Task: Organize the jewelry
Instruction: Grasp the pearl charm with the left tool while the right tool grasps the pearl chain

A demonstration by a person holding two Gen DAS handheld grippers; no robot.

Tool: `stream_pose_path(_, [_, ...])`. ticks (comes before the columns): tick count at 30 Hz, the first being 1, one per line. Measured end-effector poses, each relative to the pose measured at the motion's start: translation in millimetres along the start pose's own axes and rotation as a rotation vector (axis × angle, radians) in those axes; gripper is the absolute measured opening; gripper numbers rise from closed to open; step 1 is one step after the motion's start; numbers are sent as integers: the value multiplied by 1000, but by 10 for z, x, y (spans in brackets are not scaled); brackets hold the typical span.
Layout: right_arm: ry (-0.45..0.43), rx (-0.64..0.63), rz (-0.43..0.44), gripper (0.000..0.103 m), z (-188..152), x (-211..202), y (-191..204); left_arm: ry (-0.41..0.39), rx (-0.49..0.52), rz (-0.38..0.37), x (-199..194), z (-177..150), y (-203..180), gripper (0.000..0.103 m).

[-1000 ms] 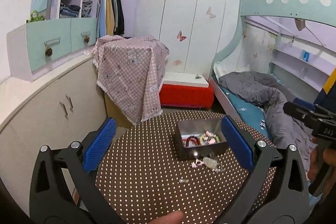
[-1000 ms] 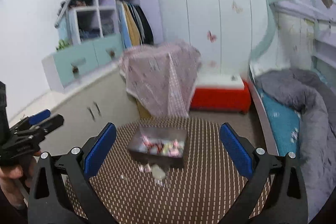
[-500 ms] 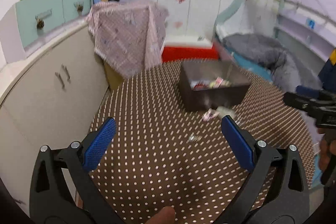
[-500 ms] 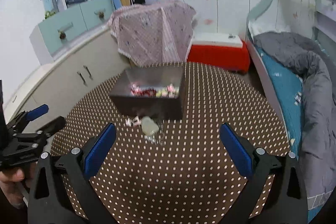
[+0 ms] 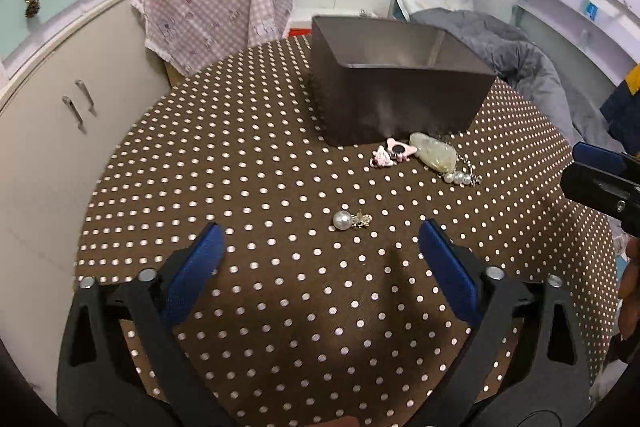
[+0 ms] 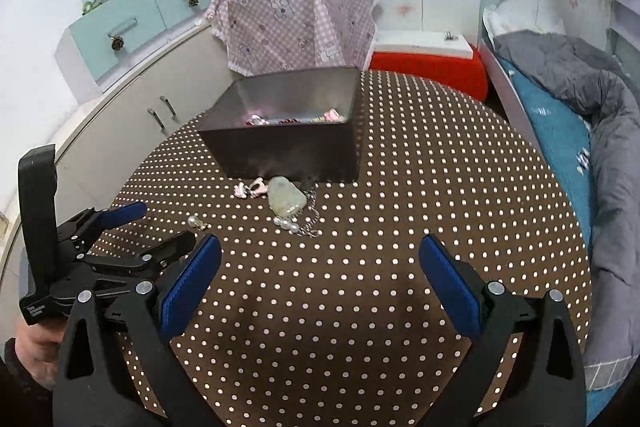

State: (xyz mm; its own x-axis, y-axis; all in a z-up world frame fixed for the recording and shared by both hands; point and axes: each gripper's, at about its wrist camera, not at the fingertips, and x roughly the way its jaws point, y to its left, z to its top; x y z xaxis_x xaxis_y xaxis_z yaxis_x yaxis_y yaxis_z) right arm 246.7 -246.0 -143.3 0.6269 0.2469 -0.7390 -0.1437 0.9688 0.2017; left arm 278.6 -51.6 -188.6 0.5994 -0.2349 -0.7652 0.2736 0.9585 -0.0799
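A round table (image 5: 240,163) (brown, white-dotted cloth) carries a dark box (image 5: 400,99), pearl earring (image 5: 350,220), pink clips (image 5: 390,153) and pale pendant (image 5: 434,155).

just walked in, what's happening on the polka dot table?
A person holds two grippers over the table, both open and empty. The left gripper points at a loose pearl earring. A pink charm and a pale stone pendant lie against the dark box, which already holds some jewelry. The right gripper hovers short of them.
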Motion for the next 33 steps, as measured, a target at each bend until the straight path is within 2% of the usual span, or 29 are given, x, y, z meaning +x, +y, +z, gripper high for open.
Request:
stream_pose_path(2, [0, 10, -4, 95, -4, 11, -32, 11, 4, -8, 47, 4, -14, 85])
stream_pose_path(8, [9, 5, -6, 95, -13, 24, -84, 29, 27, -37, 133, 45, -72, 58])
stream_pose_path(10, [16, 7, -6, 95, -21, 48, -85, 30, 33, -59, 142, 63, -82, 32])
stream_pose_path(11, [18, 6, -4, 95, -26, 59, -83, 32, 39, -68, 156, 89, -80, 28])
stream_pose_path(12, [24, 3, -2, 95, -28, 78, -74, 34, 45, -86, 158, 93, -84, 18])
stream_pose_path(16, [39, -24, -3, 95, -19, 163, -13, 35, 68, -127, 134, 37, -111, 16])
stream_pose_path(25, [88, -115, -20, 95, 55, 577, 131, 23, 67, -128, 113, -27, -79, 16])
stream_pose_path(27, [94, -155, -28, 92, 83, 689, 179, 23, 73, -121, 116, -26, -86, 16])
stream_pose_path(28, [103, -173, -30, 80, 88, 742, 204, 23, 77, -116, 118, -27, -95, 16])
stream_pose_path(29, [112, -185, -30, 63, 85, 781, 230, 22, 79, -113, 119, -20, -98, 17])
stream_pose_path(30, [106, -215, -49, 62, 74, 812, 273, 24, 82, -107, 123, -20, -103, 17])
stream_pose_path(33, [86, -261, -29, 40, 31, 784, 342, 24, 88, -100, 125, -22, -135, 17])
